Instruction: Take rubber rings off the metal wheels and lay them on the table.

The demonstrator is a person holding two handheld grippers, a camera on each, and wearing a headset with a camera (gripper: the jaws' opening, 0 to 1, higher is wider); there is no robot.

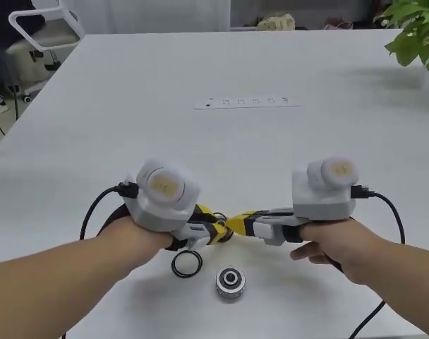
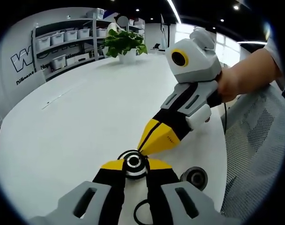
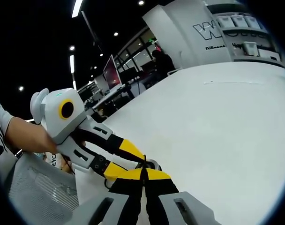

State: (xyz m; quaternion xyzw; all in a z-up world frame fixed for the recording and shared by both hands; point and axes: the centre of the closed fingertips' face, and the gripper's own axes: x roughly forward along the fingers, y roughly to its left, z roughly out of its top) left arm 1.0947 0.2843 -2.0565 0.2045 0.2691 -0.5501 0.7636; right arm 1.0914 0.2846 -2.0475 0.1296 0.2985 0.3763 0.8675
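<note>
My left gripper (image 1: 218, 234) is shut on a small metal wheel (image 2: 134, 160) that carries a black rubber ring, held just above the white table (image 1: 221, 141). My right gripper (image 1: 233, 226) reaches in from the right, and its yellow jaws are shut at the wheel's rim (image 2: 145, 147), on the ring's edge. In the right gripper view my own jaws (image 3: 143, 173) meet the left gripper (image 3: 141, 161) at the wheel (image 3: 153, 164). A loose black rubber ring (image 1: 187, 263) lies flat on the table below the grippers. Beside it stands a bare metal wheel (image 1: 230, 282).
A white power strip (image 1: 246, 103) lies mid-table, far from the grippers. A potted plant (image 1: 415, 35) stands at the far right corner. A white chair (image 1: 41, 28) sits off the far left edge. A mesh chair back (image 2: 255, 136) is close behind the person.
</note>
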